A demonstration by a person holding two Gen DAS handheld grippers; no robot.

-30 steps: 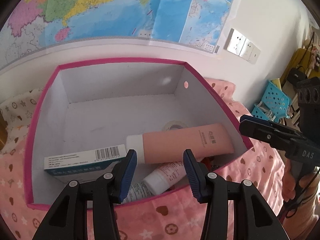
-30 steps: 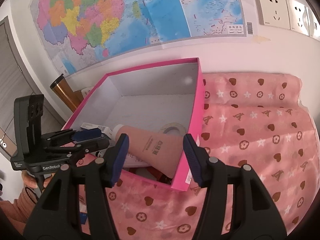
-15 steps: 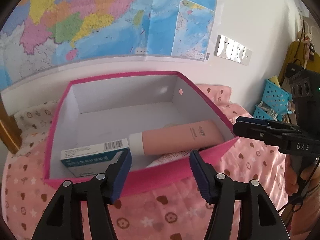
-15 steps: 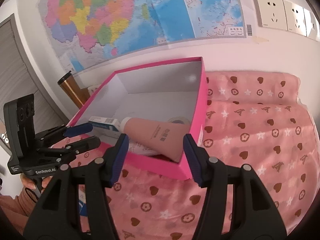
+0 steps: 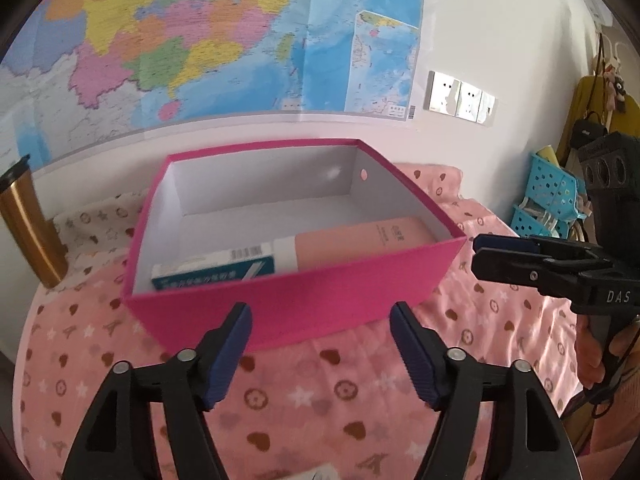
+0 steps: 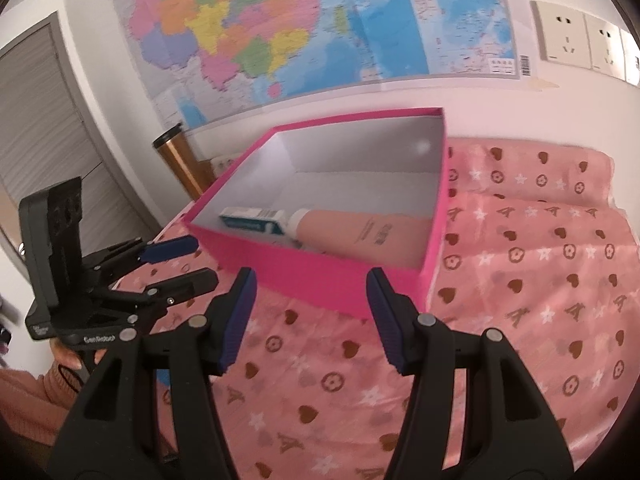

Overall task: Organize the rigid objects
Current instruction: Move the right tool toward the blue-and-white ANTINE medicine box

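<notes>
A pink open box [image 5: 304, 304] [image 6: 320, 280] stands on the pink patterned cloth. Inside lie a peach tube [image 5: 360, 240] [image 6: 368, 236] with a white cap and a blue and white carton [image 5: 216, 270] [image 6: 252, 218]. My left gripper [image 5: 320, 344] is open and empty, held back from the box's near wall; it also shows in the right wrist view [image 6: 180, 264]. My right gripper [image 6: 312, 312] is open and empty, in front of the box's near corner; it shows at the right of the left wrist view [image 5: 500, 256].
A gold and black flask [image 5: 28, 220] [image 6: 180, 164] stands left of the box by the wall. A map [image 5: 200, 40] and sockets [image 5: 460, 96] hang behind. Blue baskets [image 5: 552, 196] sit at the far right. Pink cloth [image 6: 540, 280] spreads right of the box.
Both grippers have pulled back and away from the box. The lower items in the box are now hidden behind its near wall.
</notes>
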